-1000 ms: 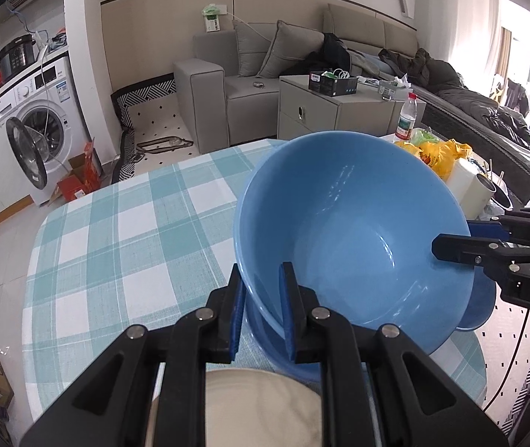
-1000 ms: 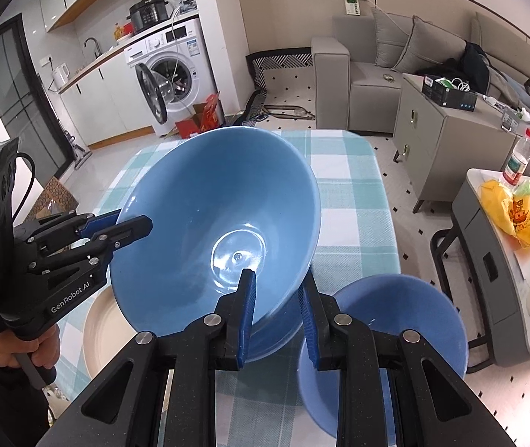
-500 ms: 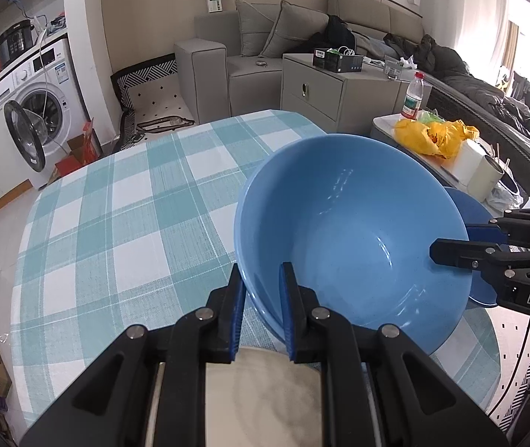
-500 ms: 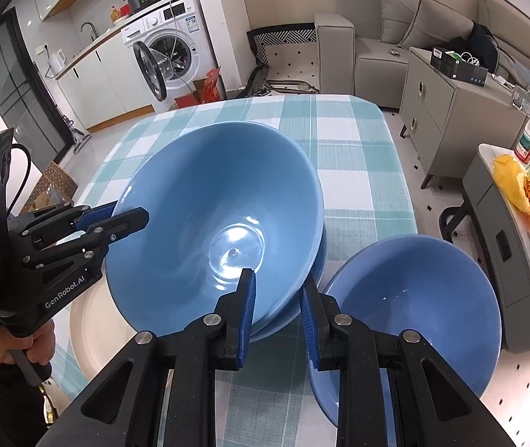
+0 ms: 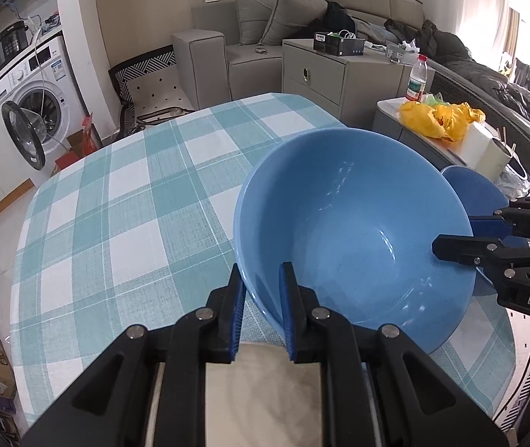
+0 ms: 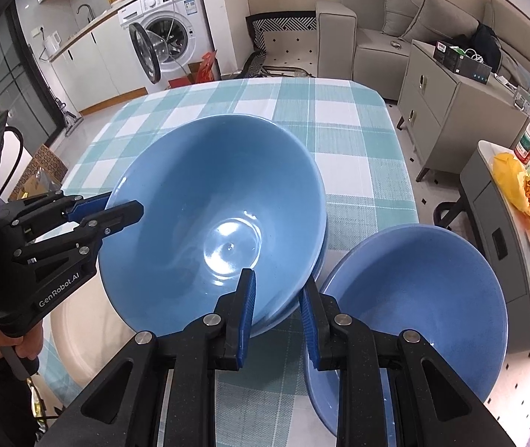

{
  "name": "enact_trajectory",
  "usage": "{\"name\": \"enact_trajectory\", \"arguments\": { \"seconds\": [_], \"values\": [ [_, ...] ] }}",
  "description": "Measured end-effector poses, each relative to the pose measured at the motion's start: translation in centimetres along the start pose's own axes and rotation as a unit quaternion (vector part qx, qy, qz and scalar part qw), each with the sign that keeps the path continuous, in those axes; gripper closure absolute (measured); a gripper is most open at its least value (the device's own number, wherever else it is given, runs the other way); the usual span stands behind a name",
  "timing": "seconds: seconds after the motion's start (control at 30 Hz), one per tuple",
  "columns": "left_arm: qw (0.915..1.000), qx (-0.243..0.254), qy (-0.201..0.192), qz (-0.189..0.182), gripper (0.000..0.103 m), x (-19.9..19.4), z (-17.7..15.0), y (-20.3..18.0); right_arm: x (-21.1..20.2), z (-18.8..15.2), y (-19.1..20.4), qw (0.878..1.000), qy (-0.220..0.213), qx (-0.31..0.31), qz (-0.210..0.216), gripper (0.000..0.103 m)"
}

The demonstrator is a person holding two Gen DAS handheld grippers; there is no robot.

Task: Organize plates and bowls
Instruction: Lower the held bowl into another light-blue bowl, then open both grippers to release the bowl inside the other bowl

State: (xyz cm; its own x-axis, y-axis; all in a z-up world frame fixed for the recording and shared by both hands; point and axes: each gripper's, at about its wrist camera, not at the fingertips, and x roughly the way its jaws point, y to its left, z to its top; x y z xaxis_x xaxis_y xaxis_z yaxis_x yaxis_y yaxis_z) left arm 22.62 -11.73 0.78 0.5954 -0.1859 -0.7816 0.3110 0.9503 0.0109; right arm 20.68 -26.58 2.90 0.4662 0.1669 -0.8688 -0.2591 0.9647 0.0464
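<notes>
Left wrist view: my left tongs (image 5: 261, 294) pinch the big blue bowl's (image 5: 358, 231) near rim, angled downward; my right tongs (image 6: 276, 313) clamp its opposite rim.

Left claw (image 5: 261, 294) and right claw (image 6: 276, 307), both angled downward, each clamp a rim.

Both wrist cameras peer steeply down, close over the checked worktop (image 5: 123, 201), from opposite sides, sharing the big blue bowl (image 5: 358, 231).
</notes>
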Motion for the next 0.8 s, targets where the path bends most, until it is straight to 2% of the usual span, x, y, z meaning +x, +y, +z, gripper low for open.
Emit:
{"name": "enact_trajectory", "arguments": {
  "seconds": [0.2, 0.5, 0.8],
  "values": [
    [0.9999, 0.008, 0.007, 0.007, 0.087, 0.8, -0.1, 0.0, 0.5, 0.2, 0.3, 1.0, 0.005, -0.006, -0.006, 0.079],
    [0.9989, 0.034, 0.007, 0.032, 0.086, 1.4, -0.5, -0.9, 0.9, -0.1, 1.8, 0.997, -0.001, -0.051, -0.056, 0.077],
    [0.999, 0.037, 0.007, 0.026, 0.084, 1.6, -0.6, -0.5, 1.3, 0.0, 2.1, 0.995, 0.006, -0.073, -0.072, 0.074]
  ]
}}
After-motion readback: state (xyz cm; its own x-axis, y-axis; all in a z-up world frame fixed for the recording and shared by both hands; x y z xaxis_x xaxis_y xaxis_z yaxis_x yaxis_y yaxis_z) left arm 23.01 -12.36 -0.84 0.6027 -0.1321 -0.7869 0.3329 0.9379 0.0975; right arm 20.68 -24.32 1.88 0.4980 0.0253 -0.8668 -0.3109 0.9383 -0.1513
